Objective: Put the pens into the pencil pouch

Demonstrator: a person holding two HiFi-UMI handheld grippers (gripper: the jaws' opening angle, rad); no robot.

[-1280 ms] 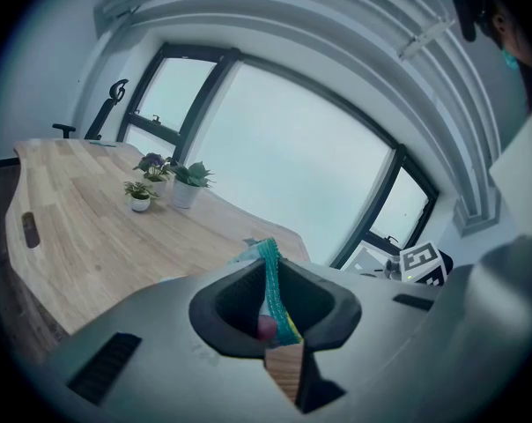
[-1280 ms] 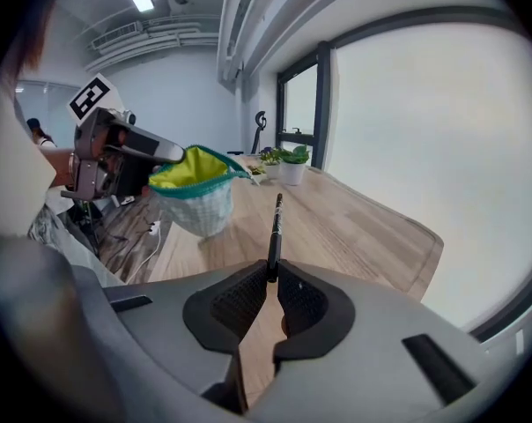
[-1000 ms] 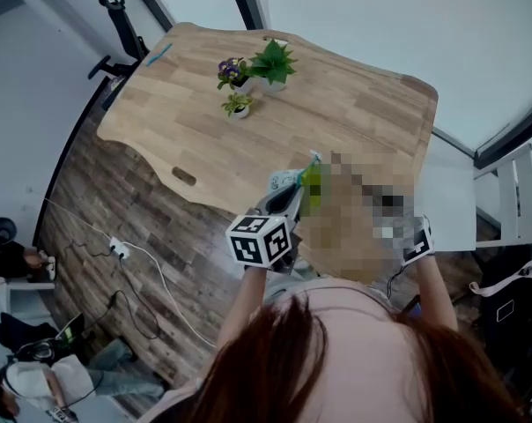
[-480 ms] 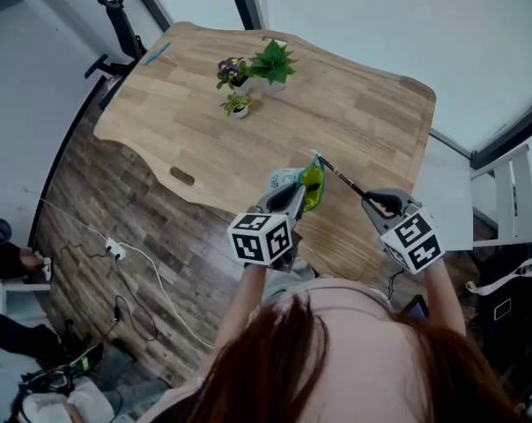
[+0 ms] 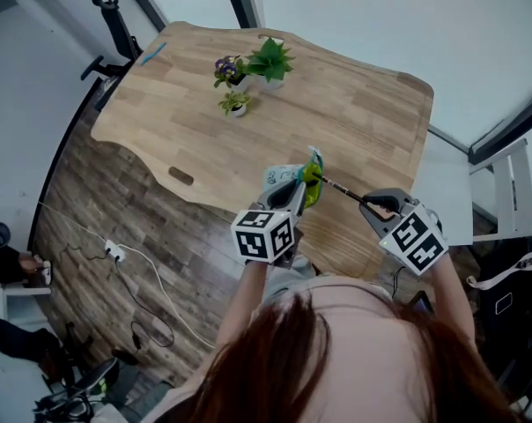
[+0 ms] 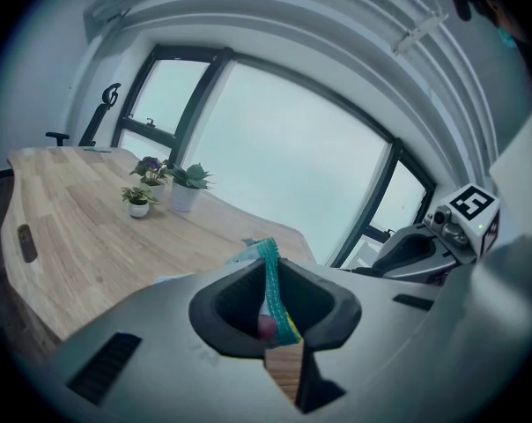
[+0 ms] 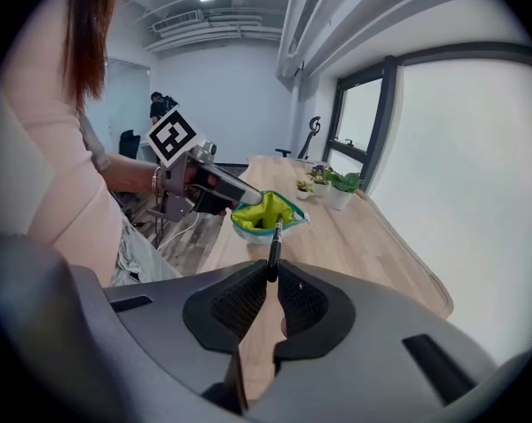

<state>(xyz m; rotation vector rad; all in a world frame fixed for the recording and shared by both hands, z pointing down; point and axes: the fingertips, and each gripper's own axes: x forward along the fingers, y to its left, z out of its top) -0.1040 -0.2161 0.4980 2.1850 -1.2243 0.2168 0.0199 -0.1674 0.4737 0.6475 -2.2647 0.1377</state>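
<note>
Lies open over most of the table (image 5: 372, 104), bare wood out to the right edge. Blocked near the far edge by three potted plants (image 5: 270, 62) set close together. Tight at the near edge: pouch (image 5: 312, 181) in the left gripper (image 5: 294, 194), pen (image 5: 341, 189) bridging across to the right gripper (image 5: 372, 203).

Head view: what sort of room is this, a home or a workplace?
Probably an office: a large light wooden desk, a black office chair at its far corner, and a white power strip with cables on the floor.
</note>
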